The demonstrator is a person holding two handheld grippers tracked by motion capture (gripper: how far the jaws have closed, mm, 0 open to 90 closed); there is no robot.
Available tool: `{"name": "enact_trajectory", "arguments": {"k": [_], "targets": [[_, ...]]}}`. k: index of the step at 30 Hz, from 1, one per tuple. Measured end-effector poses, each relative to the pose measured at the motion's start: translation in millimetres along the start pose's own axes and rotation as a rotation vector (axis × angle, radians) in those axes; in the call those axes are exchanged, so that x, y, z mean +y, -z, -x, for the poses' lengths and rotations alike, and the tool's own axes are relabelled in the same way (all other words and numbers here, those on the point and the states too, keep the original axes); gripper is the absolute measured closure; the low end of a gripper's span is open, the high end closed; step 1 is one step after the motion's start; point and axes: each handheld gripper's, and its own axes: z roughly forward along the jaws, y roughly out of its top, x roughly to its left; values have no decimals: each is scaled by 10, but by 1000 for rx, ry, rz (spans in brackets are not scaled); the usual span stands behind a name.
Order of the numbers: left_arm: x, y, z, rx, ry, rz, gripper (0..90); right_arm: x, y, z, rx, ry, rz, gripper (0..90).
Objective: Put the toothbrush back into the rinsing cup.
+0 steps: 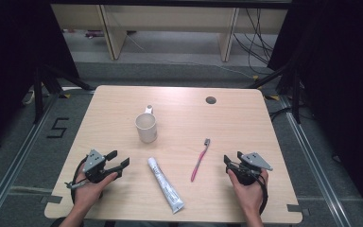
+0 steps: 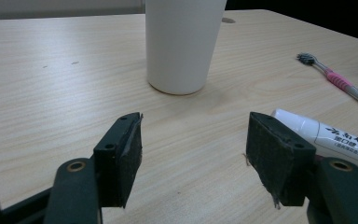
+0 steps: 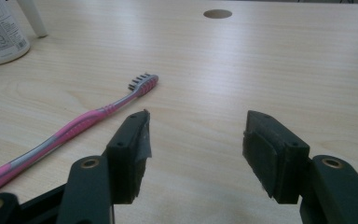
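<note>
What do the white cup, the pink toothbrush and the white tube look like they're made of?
White handled cup: probably glazed ceramic or hard plastic, going by its smooth, opaque, faintly glossy wall. Pink and grey toothbrush: moulded plastic, its ribbed pink grip possibly rubbery, with dark bristles. White printed toothpaste tube: soft plastic or laminate, judging by its flat crimped end and slight sheen.

**Even overhead light, soft shadows, dark surroundings**

Lit brightly and evenly from above across the pale table [image 1: 246,118], with black surroundings at both sides. Casts only faint, short shadows beside the mug [image 1: 146,127] and toothbrush [image 1: 199,161]. Shows a mild sheen on the wood in both gripper views. Softens nearest jaws slightly; stays a little grainy throughout.
</note>
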Motion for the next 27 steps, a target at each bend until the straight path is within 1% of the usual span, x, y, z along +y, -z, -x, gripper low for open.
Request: {"name": "enact_trajectory", "arguments": {"k": [1, 2, 3, 5, 6, 7, 8, 9, 10, 11, 12, 14, 15, 16, 17, 18, 19, 20, 21, 22, 23, 24, 25, 26, 27], "targets": [[-2, -12, -2, -5, 3, 6, 359, 9, 4, 5, 18, -24, -20, 401], [-2, -12, -2, -5, 3, 6, 359, 9, 4, 5, 18, -24, -20, 401], [2, -7, 2, 4, 3, -3, 359, 29, 11, -7, 1, -40, -60, 405], [3, -9, 2, 4, 1, -6, 359, 40, 5, -11, -3, -42, -59, 406], [5, -12, 6, 5, 1, -11, 360, 52, 5, -13, 2, -45, -68, 415], [5, -13, 7, 4, -1, -11, 360, 68, 3, -37, -9, -63, -84, 422], [5, -12, 6, 2, 0, -10, 360, 87, 5, -29, -11, -66, -109, 430], [5, -12, 5, -1, 1, -9, 359, 104, 10, -61, -28, -110, -141, 433], [2, -14, 4, -11, 1, -3, 358, 140, 1, -17, -8, -97, -170, 453], [2, -14, 4, -11, 1, -3, 358, 140, 1, -17, -8, -97, -170, 453], [5, -12, 5, -8, 1, -10, 359, 180, 5, -21, -25, -118, -229, 470], [5, -17, 10, -10, 7, -8, 359, 197, -3, -15, -24, -123, -235, 477], [6, -17, 10, -10, 4, -10, 359, 227, 7, -23, -19, -142, -266, 484], [6, -17, 12, -13, 2, -11, 359, 251, 7, -22, -20, -139, -293, 491], [7, -21, 13, -14, 3, -16, 358, 317, -16, -11, -39, -138, -375, 504], [7, -21, 13, -14, 3, -16, 358, 317, -16, -11, -39, -138, -375, 504], [7, -26, 10, -17, 4, -16, 358, 405, -22, -12, -34, -158, -463, 509], [6, -32, 7, -22, 6, -12, 358, 405, -22, -12, -34, -158, -463, 509], [7, -32, 5, -21, 6, -14, 358, 450, -35, -23, -39, -177, -497, 511], [7, -33, 3, -21, 9, -14, 357, 524, -72, -14, -49, -178, -527, 526], [7, -33, 3, -21, 9, -14, 357, 524, -72, -14, -49, -178, -527, 526], [7, -34, 2, -21, 12, -13, 357, 563, -79, -20, -49, -188, -549, 527], [7, -35, 1, -22, 14, -12, 356, 622, -118, -11, -61, -193, -591, 532], [7, -35, 0, -23, 15, -11, 356, 622, -118, -11, -61, -193, -591, 536], [7, -34, 0, -24, 15, -12, 355, 663, -129, -66, -77, -268, -628, 541]]}}
